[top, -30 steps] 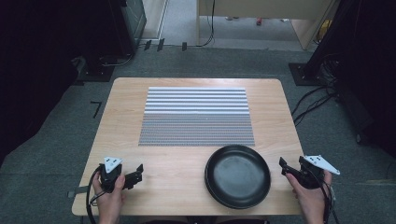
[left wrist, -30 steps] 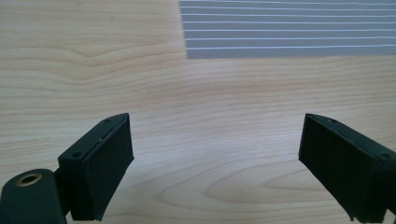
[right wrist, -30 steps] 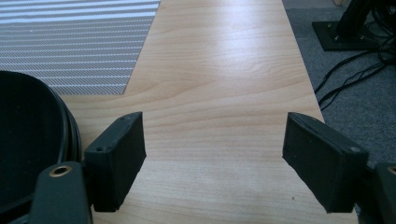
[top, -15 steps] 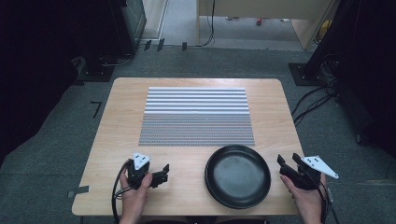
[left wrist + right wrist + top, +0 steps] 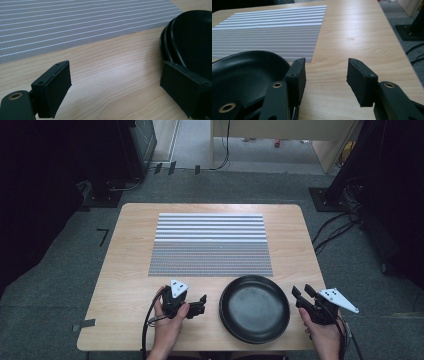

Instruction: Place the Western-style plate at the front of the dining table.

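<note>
Black plate (image 5: 255,308) between both tongs, stacked rims (image 5: 167,42) up close

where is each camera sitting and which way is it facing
High view: above the near table edge, looking forward and down; both hands, left gripper, right gripper.
Left gripper view: rides the left gripper, facing the black plate and striped mat; open jaws.
Right gripper view: faces across the table; open jaws.
All share plate and mat.

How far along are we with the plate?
Nothing done yet: the plate sits on the table just short of the mat, ungripped. In hand: the open left gripper and right gripper flank its rim. Left: grasping and moving it, perhaps onto the mat.
</note>
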The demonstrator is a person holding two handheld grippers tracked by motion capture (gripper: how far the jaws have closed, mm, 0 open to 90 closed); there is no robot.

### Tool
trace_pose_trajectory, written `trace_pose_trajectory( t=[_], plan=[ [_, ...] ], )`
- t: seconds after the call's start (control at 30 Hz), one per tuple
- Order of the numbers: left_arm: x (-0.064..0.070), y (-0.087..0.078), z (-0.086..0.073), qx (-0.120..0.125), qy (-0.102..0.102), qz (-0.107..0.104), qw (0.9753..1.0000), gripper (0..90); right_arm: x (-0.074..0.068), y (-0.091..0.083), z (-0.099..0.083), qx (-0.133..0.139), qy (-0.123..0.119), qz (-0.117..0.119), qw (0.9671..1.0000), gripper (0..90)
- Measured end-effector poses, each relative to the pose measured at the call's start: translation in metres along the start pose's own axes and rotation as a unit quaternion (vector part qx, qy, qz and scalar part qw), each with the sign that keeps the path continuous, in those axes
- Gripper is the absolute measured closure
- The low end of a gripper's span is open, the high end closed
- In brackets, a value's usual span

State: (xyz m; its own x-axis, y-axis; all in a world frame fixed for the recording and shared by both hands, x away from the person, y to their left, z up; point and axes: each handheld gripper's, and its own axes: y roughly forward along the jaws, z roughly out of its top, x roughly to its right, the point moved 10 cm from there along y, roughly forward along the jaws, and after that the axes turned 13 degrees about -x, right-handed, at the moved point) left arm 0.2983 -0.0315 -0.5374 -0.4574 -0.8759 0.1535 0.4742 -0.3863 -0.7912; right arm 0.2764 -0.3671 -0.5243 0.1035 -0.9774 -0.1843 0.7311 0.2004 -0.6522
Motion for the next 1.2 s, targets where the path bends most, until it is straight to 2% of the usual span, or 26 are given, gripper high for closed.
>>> trace_pose_trajectory(
  t=[0.33, 0.47, 0.6, 0.67, 0.77, 0.8, 0.97, 1.1, 1.2],
  plan=[
    [0.026, 0.009, 0.008, 0.001, 0.01, -0.019, 0.9998, 9.7, -0.009, 0.001, -0.003, -0.002, -0.006, 0.013, 0.9999, 54.8],
    [0.032, 0.01, 0.01, 0.001, 0.013, -0.024, 0.9996, 9.7, -0.012, 0.002, -0.003, -0.003, -0.006, 0.02, 0.9998, 57.1],
    [0.037, 0.012, 0.011, 0.001, 0.012, -0.03, 0.9995, 9.7, -0.017, 0.003, -0.006, -0.013, -0.001, 0.048, 0.9988, 62.9],
    [0.038, 0.013, 0.011, 0.0, 0.011, -0.03, 0.9995, 9.7, -0.019, 0.003, -0.007, -0.018, -0.007, 0.052, 0.9984, 64.3],
    [0.042, 0.013, 0.011, 0.003, 0.007, -0.043, 0.999, 9.7, -0.023, 0.003, -0.008, -0.022, -0.01, 0.052, 0.9983, 66.5],
    [0.044, 0.014, 0.011, 0.004, 0.007, -0.044, 0.999, 9.7, -0.023, 0.004, -0.009, -0.026, -0.009, 0.05, 0.9984, 66.9],
    [0.051, 0.016, 0.01, 0.002, 0.012, -0.052, 0.9986, 9.7, -0.027, 0.006, -0.011, -0.034, -0.002, 0.073, 0.9968, 69.8],
    [0.057, 0.018, 0.008, -0.003, 0.01, -0.06, 0.9981, 12.5, -0.027, 0.007, -0.012, -0.038, 0.013, 0.099, 0.9942, 69.7],
    [0.062, 0.02, 0.005, -0.012, 0.016, -0.073, 0.9971, 14.3, -0.024, 0.008, -0.016, -0.039, 0.014, 0.095, 0.9946, 74.1]
  ],
)
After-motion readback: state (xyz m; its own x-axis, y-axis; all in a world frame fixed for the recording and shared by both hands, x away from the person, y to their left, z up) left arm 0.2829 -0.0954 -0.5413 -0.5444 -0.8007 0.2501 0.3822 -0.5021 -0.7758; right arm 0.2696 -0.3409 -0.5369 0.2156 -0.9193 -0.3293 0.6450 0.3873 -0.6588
